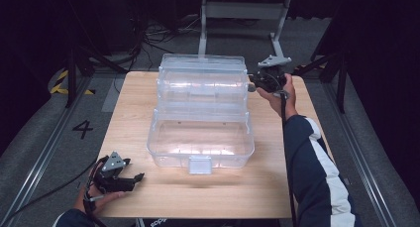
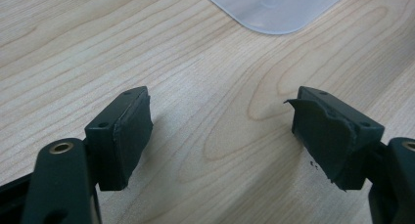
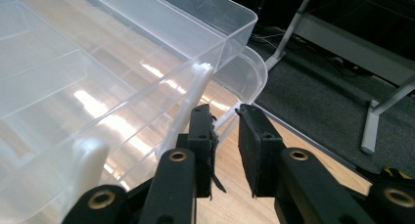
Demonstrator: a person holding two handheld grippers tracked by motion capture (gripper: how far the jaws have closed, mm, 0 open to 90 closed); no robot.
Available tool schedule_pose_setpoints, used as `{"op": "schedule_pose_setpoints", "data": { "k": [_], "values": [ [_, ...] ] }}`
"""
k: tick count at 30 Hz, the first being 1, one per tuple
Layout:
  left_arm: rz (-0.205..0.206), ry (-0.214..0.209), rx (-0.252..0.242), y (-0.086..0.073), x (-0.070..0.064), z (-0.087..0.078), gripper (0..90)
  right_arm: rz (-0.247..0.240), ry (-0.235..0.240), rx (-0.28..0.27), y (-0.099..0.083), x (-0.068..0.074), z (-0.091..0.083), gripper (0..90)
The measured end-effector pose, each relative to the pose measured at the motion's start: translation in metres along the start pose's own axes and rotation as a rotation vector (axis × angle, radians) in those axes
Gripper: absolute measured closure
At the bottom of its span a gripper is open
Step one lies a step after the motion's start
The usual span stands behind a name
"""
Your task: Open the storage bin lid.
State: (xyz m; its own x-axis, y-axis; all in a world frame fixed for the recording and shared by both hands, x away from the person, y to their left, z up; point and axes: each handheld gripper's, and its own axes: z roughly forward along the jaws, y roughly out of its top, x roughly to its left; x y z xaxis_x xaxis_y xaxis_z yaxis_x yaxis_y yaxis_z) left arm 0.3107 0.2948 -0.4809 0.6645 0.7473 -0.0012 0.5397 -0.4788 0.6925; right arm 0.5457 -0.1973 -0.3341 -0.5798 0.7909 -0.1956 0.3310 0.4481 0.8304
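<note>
A clear plastic tiered box [image 1: 200, 113] stands open in the middle of the wooden table [image 1: 148, 187]. The right gripper [image 1: 260, 81] is at its far right corner, its jaws narrowly parted around a white hinge arm [image 3: 193, 94]. The left gripper [image 1: 130, 180] rests spread and empty at the table's near left. A "4" [image 1: 82, 129] marks the floor.

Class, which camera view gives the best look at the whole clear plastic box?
The high view: the clear plastic box appears whole, with stepped trays open. The right gripper view shows just a close tray corner beside the right tool; the left gripper view catches a pale rounded corner.
</note>
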Motion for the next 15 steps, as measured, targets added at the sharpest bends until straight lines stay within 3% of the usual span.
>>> {"op": "schedule_pose_setpoints", "data": {
  "k": [11,15],
  "values": [
    [0.001,0.007,0.000,0.000,0.000,0.000,23.2,0.007,0.018,0.022,-0.010,-0.002,-0.014,65.7],
    [0.002,0.015,-0.003,0.000,0.000,-0.001,23.2,-0.013,0.014,0.028,-0.014,-0.003,-0.022,61.8]
  ]
}}
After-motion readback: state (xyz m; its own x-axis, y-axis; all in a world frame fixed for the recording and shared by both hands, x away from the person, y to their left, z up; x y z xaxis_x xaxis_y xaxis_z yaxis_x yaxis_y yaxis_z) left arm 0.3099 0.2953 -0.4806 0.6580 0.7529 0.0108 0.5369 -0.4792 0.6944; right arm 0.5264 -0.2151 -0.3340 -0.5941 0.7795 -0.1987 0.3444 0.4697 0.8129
